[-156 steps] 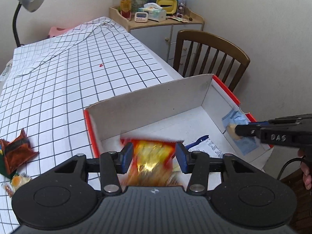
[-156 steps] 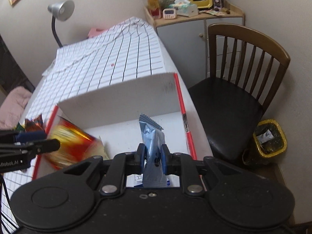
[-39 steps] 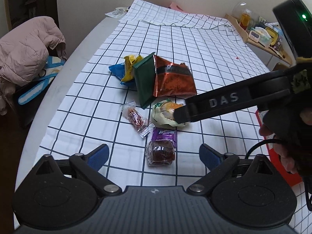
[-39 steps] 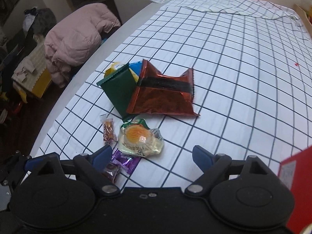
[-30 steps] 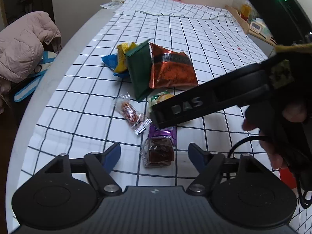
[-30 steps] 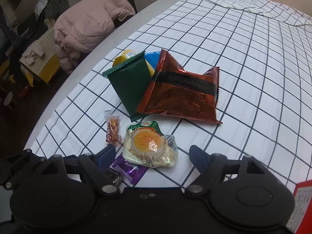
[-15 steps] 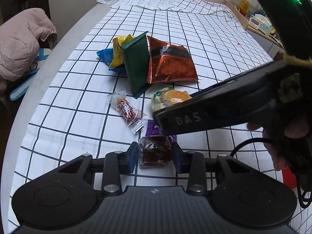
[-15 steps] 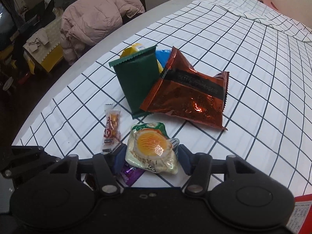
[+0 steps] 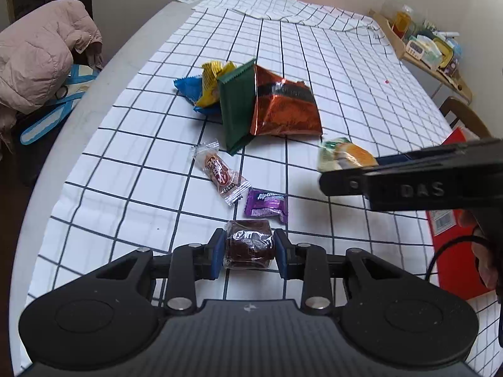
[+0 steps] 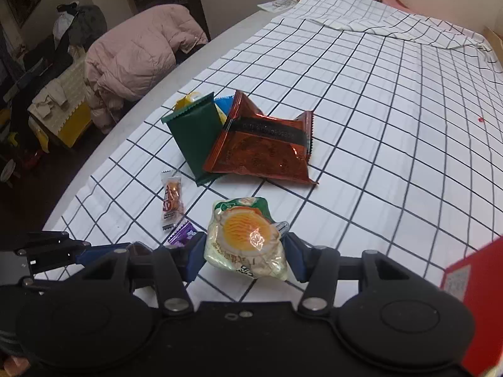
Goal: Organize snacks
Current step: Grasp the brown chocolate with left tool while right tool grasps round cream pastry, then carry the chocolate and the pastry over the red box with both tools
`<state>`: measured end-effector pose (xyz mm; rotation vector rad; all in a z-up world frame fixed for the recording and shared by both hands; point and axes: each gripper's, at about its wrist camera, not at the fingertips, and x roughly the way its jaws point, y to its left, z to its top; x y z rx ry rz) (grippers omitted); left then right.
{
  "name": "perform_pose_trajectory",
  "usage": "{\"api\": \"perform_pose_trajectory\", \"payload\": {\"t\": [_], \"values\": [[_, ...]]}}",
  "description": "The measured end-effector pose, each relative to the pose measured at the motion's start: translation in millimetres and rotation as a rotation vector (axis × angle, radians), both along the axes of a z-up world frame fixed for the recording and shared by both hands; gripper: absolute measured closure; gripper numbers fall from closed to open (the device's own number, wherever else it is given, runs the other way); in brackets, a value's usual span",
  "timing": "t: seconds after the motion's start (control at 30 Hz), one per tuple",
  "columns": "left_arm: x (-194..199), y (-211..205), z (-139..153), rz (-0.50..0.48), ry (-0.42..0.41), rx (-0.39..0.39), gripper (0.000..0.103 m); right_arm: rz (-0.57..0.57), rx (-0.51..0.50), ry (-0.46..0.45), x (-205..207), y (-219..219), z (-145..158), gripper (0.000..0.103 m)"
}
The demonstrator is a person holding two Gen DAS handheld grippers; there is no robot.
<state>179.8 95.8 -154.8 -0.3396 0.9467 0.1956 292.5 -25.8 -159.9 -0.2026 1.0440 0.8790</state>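
My left gripper [image 9: 249, 253] is shut on a brown wrapped cake [image 9: 248, 247], held just above the checked tablecloth [image 9: 345, 72]. My right gripper [image 10: 245, 256] is shut on a clear green-and-orange snack packet [image 10: 245, 238]; it also shows in the left wrist view [image 9: 344, 156], lifted off the table at the right. On the cloth lie a purple candy [image 9: 267, 204], a small wrapped candy [image 9: 218, 171], a green packet [image 9: 237, 103], an orange-red foil bag [image 9: 284, 110], and yellow [image 9: 212, 83] and blue [image 9: 188, 88] packets.
The red box's corner [image 10: 471, 298] is at the right, also in the left wrist view [image 9: 452, 245]. A pink jacket [image 10: 138, 53] lies on a seat left of the table. A side cabinet [image 9: 424, 47] with clutter stands far right. A chair back [image 9: 465, 119] is beyond the box.
Both grippers have closed on their snacks and lifted them. The right gripper has moved right with the green-and-orange packet, uncovering the purple candy.
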Motion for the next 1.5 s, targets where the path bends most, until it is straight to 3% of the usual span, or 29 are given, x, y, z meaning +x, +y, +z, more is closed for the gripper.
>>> {"api": "perform_pose_trajectory", "payload": {"t": [0.43, 0.87, 1.13, 1.5], "values": [[-20.2, -18.3, 53.5, -0.02, -0.061, 0.041, 0.071, -0.094, 0.089, -0.019, -31.7, -57.6, 50.8, 0.051], [-24.3, -72.3, 105.8, -0.134, -0.142, 0.071, 0.071, -0.208, 0.151, -0.093, -62.2, -132.7, 95.3, 0.051], [-21.1, -114.7, 127.6, -0.209, -0.19, 0.096, 0.071, -0.289, 0.168, -0.118, -71.3, -184.4, 103.7, 0.051], [-2.8, -180.1, 133.6, -0.315, -0.187, 0.098, 0.071, -0.395, 0.163, -0.13, -75.2, -253.7, 99.0, 0.051]]}}
